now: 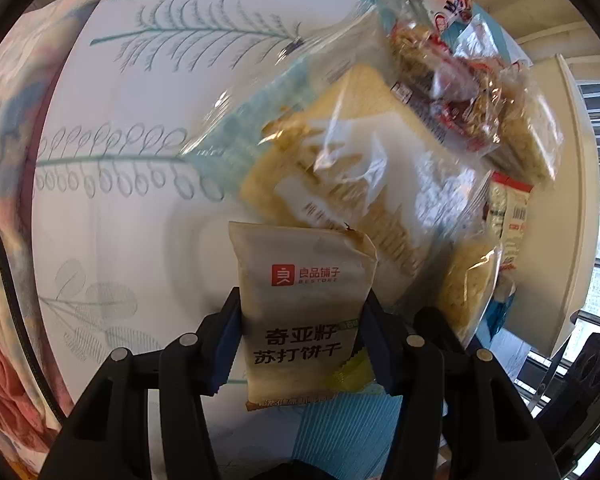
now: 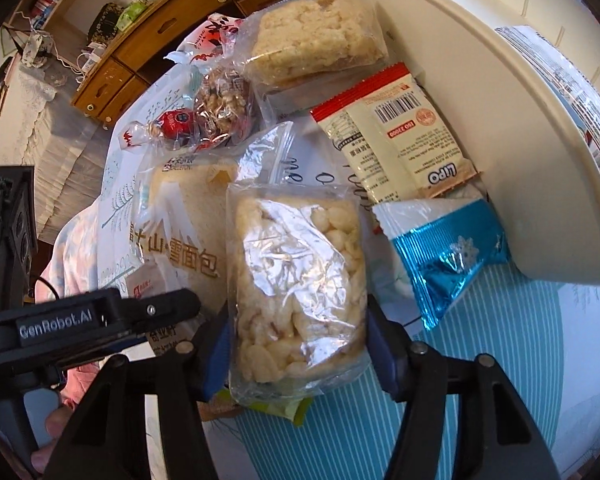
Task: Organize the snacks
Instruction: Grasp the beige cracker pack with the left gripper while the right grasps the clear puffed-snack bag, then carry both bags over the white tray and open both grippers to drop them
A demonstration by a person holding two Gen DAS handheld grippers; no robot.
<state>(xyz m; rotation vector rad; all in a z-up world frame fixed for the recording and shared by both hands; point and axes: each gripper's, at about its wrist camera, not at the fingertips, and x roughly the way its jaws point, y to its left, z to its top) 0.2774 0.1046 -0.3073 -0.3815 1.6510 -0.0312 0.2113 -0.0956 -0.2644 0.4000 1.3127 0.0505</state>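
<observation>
My left gripper [image 1: 302, 304] points down and is shut on a beige soda-cracker packet [image 1: 304, 280] with a red logo; both blue pads press its sides. My right gripper [image 2: 296, 312] is shut on a clear bag of pale puffed snacks [image 2: 300, 264], which stands between its blue pads. Behind both lies a pile of snacks: a bagged bread loaf [image 2: 188, 216], a Lipo packet [image 2: 396, 140], a blue foil packet [image 2: 448, 256], a clear bag of crumbly rice cake [image 2: 316, 36] and a walnut packet [image 2: 220, 100]. The left gripper's body [image 2: 80, 320] shows at the right wrist view's left edge.
A white container wall [image 2: 500, 120] curves along the right of the pile. The snacks lie on a white cloth with teal leaf prints [image 1: 140, 120] and a blue striped patch [image 2: 380, 420]. Wooden drawers [image 2: 160, 40] stand far behind. A pink floral fabric [image 1: 4, 240] hangs at the left.
</observation>
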